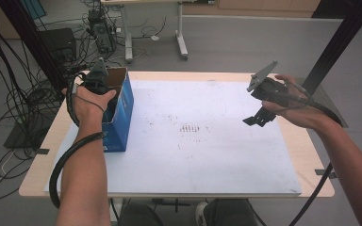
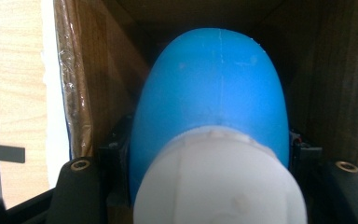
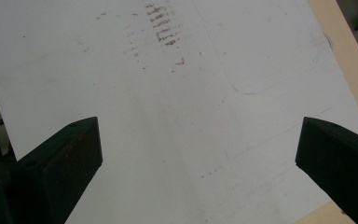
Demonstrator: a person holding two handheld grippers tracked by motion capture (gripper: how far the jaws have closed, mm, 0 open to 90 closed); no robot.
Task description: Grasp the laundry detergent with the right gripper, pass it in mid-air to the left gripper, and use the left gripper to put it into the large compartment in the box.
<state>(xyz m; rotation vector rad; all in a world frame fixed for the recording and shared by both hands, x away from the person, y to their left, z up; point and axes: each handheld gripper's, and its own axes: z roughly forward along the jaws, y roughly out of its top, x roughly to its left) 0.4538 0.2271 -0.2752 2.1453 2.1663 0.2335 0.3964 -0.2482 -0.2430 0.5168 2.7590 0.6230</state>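
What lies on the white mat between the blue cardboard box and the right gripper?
Nothing but bare white mat with brown scuff marks, seen in the high view, between blue cardboard box and right gripper.

No legible text, label, brand, number or sign is found in any view. The blue box (image 1: pixel 120 113) at the table's left edge shows plain blue sides with no readable print. The white sheet (image 1: pixel 207 160) covering the table carries only brownish smudges (image 1: pixel 189 128) near its middle and faint pencil outlines (image 3: pixel 261 79) toward the right edge; neither forms characters. The blue bottle (image 2: pixel 214 98) with its white cap (image 2: pixel 219 182) shows no lettering.
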